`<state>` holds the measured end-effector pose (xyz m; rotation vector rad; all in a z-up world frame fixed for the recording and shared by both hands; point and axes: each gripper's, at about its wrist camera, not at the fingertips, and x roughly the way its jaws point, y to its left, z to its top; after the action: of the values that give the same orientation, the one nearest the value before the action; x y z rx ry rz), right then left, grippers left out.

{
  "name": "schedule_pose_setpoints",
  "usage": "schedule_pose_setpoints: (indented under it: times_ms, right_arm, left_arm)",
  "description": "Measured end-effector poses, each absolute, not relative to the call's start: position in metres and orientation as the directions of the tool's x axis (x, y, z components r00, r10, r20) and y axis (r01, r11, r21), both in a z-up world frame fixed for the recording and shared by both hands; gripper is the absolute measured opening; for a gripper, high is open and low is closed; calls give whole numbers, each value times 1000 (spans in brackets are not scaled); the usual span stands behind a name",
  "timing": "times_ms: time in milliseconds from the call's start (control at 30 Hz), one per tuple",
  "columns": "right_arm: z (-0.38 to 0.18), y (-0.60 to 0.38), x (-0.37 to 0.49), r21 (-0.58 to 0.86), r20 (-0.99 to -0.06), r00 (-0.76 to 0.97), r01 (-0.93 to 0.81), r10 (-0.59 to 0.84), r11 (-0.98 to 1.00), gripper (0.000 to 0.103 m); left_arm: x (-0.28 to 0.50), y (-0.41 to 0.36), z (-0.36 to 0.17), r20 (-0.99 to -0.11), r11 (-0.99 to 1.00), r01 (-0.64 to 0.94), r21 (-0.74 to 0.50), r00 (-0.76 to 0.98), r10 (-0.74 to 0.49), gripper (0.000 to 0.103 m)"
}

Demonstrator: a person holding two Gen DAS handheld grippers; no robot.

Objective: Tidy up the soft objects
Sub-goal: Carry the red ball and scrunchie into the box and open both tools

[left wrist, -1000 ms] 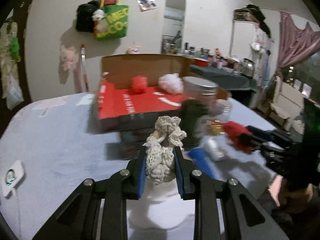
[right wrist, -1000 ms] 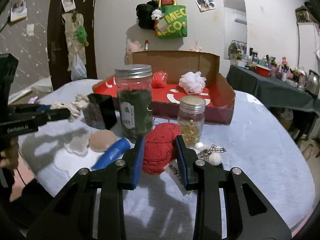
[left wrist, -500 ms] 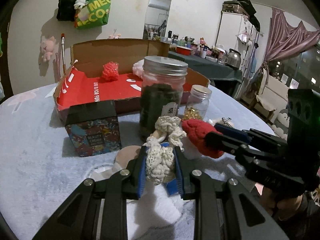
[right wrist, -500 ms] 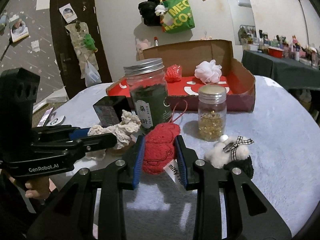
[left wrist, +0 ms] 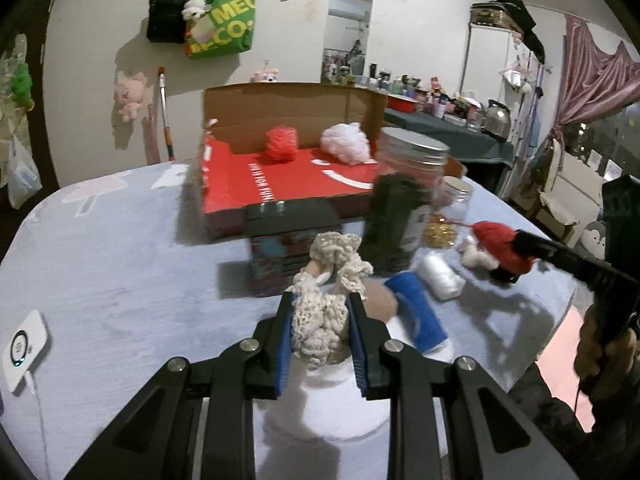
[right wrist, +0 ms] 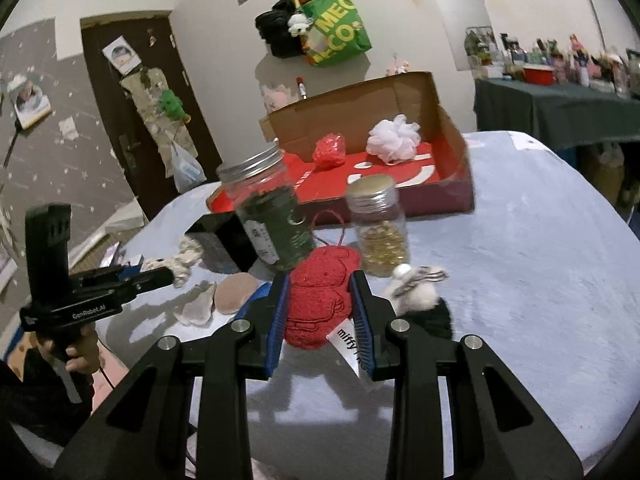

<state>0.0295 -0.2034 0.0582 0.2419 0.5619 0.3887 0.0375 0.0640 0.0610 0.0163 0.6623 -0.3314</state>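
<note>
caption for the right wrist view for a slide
Right hand-held gripper clamps a red knitted toy before the red box.

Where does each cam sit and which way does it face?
Left wrist: on the left gripper, looking along its fingers across the table at the red box; clamps a cream crochet piece; the right gripper shows beside it.
Right wrist: on the right gripper, facing the same box; clamps a red knitted toy; the left gripper and hand show.
Shared: box, tall jar.
</note>
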Motion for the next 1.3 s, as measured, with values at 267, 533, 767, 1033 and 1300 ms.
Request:
schedule_pose_setpoints:
  times_ms: [267, 533, 767, 1033, 1300]
  right_arm:
    - [60, -238, 36, 379, -479, 771, -249, 419, 891, 29]
    - [58, -258, 55, 414, -498, 747, -242, 440, 878, 29]
    - [65, -276, 80, 440, -507, 723, -250, 468, 863, 29]
    - [85, -272, 108, 382, -532, 715, -276, 454, 882, 29]
    - [122, -265, 144, 320, -515, 739, -304, 434, 897, 29]
  left_arm:
    - [50, 102, 60, -632, 970, 236, -64, 743, -222, 26]
    - [73, 124, 58, -632, 965, 257, -54, 739, -232, 26]
    - [97, 131, 60, -639, 946, 314, -75, 714, -287, 26]
    - [122, 132, 82, -636, 937, 346, -49, 713, -296, 26]
    - [156, 115, 121, -615, 933, 360, -10, 733, -290, 26]
